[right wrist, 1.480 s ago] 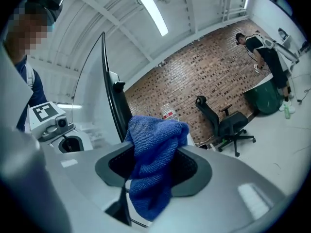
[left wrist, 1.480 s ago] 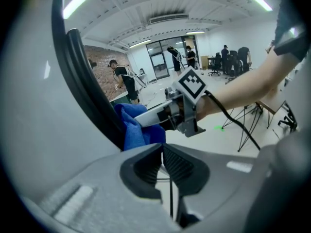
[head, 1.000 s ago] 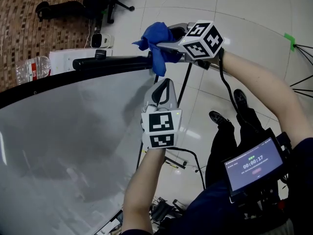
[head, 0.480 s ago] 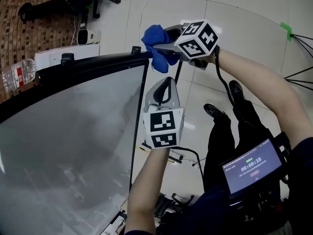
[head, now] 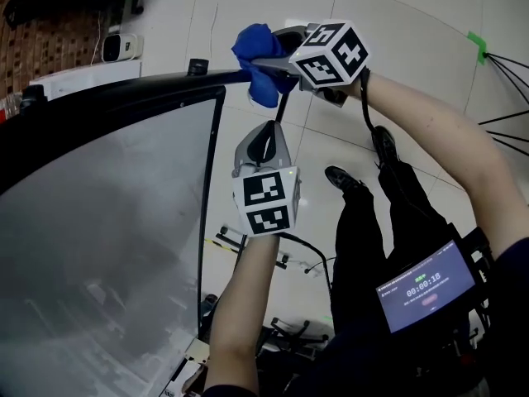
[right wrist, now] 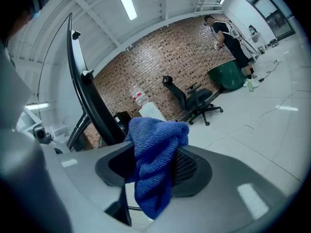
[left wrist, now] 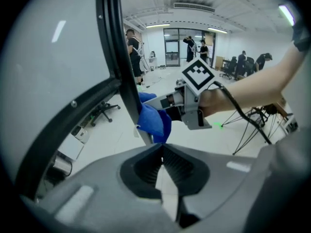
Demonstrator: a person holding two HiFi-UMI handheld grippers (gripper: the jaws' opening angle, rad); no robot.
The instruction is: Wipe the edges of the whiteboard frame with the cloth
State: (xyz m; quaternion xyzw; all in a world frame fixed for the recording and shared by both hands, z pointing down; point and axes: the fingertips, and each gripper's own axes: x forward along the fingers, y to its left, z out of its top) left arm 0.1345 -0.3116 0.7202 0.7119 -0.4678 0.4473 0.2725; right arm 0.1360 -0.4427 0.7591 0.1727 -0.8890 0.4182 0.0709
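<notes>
The whiteboard (head: 99, 246) fills the left of the head view, with a black frame (head: 124, 89) round it. A blue cloth (head: 256, 56) rests against the right end of the top bar, at the upper right corner. My right gripper (head: 266, 63) is shut on the cloth (right wrist: 154, 159), which bunches between its jaws and hangs below them. My left gripper (head: 262, 132) hovers just right of the board's right edge, below the cloth, shut with nothing in it. Seen from the left gripper view, the cloth (left wrist: 154, 121) touches the frame (left wrist: 116, 57) just ahead of the left gripper (left wrist: 162, 155).
A white box and a small device (head: 120, 46) lie on the tiled floor beyond the board. An office chair (right wrist: 194, 98) and a water bottle (right wrist: 140, 97) stand by the brick wall. Below are the person's shoes (head: 343, 179), cables and a chest-mounted screen (head: 426, 284).
The cloth and right gripper have slid right along the top bar to the corner. The board now sits farther left in view. The left gripper stayed shut beside the right edge.
</notes>
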